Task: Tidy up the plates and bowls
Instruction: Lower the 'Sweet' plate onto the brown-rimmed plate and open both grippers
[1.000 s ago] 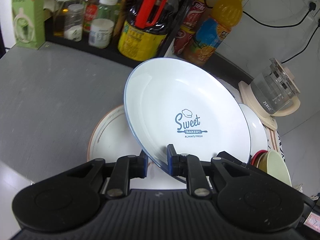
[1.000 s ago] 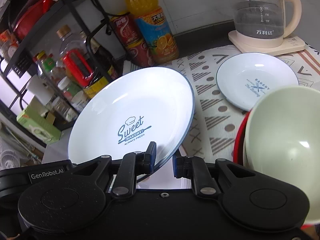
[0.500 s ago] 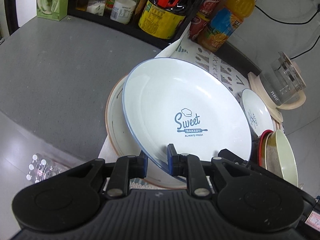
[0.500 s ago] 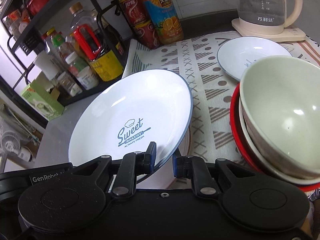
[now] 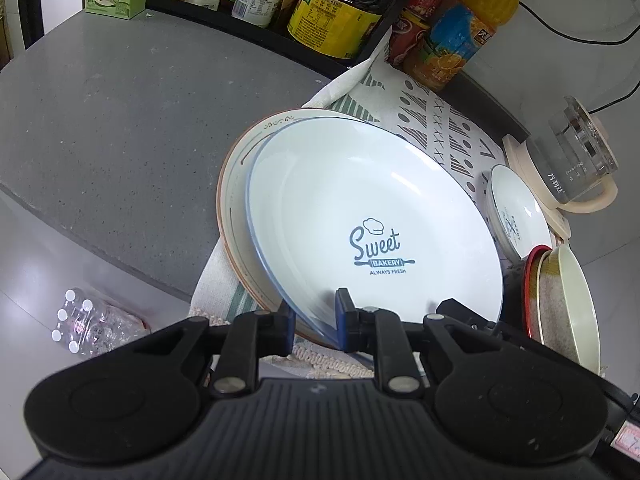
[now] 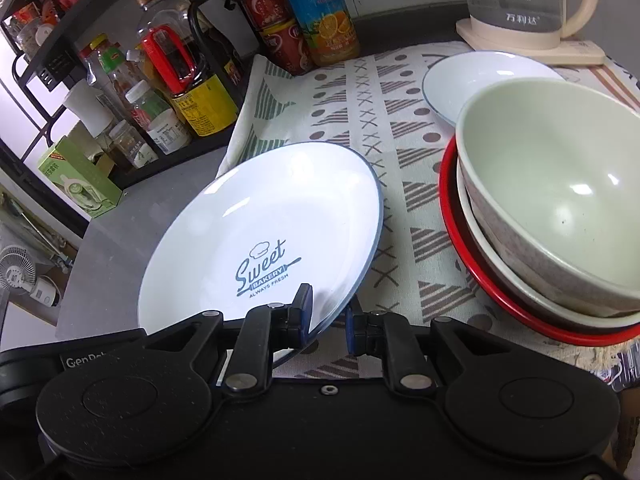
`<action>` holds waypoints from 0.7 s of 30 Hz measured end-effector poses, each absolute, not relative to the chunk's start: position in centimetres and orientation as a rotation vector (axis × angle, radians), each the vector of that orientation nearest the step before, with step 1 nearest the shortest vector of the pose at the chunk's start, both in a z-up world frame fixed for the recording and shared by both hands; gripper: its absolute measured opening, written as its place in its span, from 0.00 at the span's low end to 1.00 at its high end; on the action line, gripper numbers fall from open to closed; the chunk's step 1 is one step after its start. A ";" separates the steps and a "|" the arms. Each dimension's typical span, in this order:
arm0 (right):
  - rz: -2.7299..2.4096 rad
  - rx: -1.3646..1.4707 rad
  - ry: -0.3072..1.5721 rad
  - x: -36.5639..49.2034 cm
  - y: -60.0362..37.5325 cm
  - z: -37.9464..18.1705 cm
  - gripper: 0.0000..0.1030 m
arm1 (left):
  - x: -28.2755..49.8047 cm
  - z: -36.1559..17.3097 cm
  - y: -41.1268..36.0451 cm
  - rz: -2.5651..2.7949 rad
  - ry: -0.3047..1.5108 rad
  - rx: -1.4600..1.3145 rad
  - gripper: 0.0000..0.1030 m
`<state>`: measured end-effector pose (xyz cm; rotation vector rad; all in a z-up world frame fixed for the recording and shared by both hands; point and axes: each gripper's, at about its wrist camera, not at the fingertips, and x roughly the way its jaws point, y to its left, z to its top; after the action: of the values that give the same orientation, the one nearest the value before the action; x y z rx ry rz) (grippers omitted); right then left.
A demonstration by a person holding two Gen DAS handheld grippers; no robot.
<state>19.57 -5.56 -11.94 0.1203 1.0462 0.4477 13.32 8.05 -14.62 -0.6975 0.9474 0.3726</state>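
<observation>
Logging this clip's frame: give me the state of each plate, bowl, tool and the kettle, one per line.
Sweet Bakery plate: tilted, gripped at its rim by both tools, over the brown-rimmed plate.
Brown-rimmed plate: flat on the patterned cloth.
Small white plate: flat on the cloth, empty.
Bowls: nested upright, empty on top.
Kettle: upright on its base.
Left tool: shut on the plate.
Right tool: shut on the plate.

The "Sweet Bakery" plate (image 5: pixel 372 208) sits tilted over a bigger plate (image 5: pixel 236 184) on the cloth (image 6: pixel 360 120), w/ stacked bowls (image 6: pixel 560 208) to its right, a small plate (image 6: pixel 460 80) behind them, kettle (image 6: pixel 520 4) further back, bottle rack (image 6: pixel 120 72) at left-rear.
</observation>
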 end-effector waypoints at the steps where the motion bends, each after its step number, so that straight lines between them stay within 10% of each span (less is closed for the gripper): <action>1: 0.447 0.119 1.048 19.6 -5.5 -11.9 0.15 | 13.4 -14.6 8.2 0.370 0.955 -0.700 0.18; 21: 0.402 0.080 1.057 21.1 -4.1 -12.4 0.14 | 14.9 -14.3 11.2 0.396 1.051 -0.709 0.21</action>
<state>21.14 -4.13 -12.43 0.0798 1.0569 0.4019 14.94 11.16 -14.26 -0.7089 1.0510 0.3962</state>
